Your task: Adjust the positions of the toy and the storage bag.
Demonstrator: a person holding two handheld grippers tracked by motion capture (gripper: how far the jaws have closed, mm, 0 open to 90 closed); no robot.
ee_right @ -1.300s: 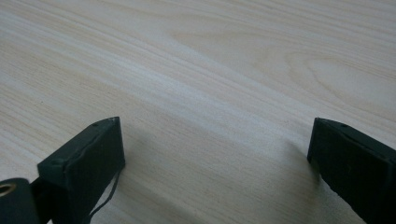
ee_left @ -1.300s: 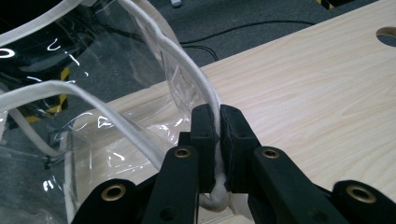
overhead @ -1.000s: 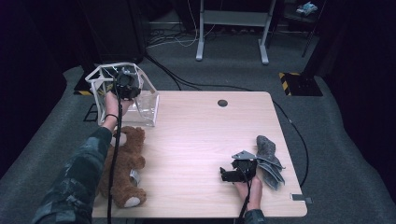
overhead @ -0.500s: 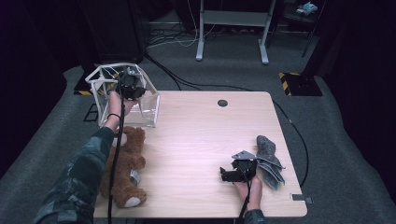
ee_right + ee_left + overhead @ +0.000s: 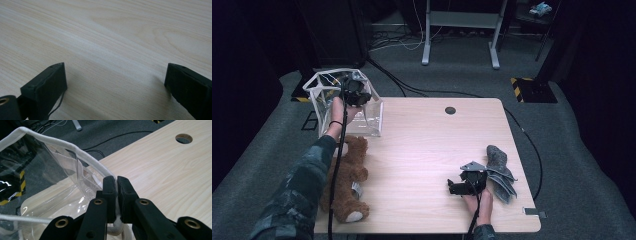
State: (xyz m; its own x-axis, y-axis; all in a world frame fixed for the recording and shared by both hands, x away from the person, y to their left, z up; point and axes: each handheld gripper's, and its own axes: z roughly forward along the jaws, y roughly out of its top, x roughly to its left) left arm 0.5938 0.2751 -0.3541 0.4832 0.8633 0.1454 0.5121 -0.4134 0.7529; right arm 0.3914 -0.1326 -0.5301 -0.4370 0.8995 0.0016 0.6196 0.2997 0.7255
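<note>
Left gripper (image 5: 116, 182) is pinching the white fabric rim (image 5: 75, 147) of the clear plastic bag (image 5: 362, 112), its two black jaws pressed together on the piping; the left gripper view is showing this clamp close up, with the see-through wall (image 5: 50, 195) sagging below and the desk's cable hole (image 5: 183, 138) off to the upper right. From the high view the bag is standing at the far left corner of the desk (image 5: 427, 145), partly overhanging the edge, with the person's left hand (image 5: 337, 107) reaching up to it. That view is also showing a brown teddy bear (image 5: 347, 180) lying near the left edge beside the left sleeve, and grey cloths (image 5: 499, 170) just beside the right gripper (image 5: 454, 187). Right gripper is resting near the front edge, and its own view is revealing jaws standing wide apart over bare wood, holding nothing.
</note>
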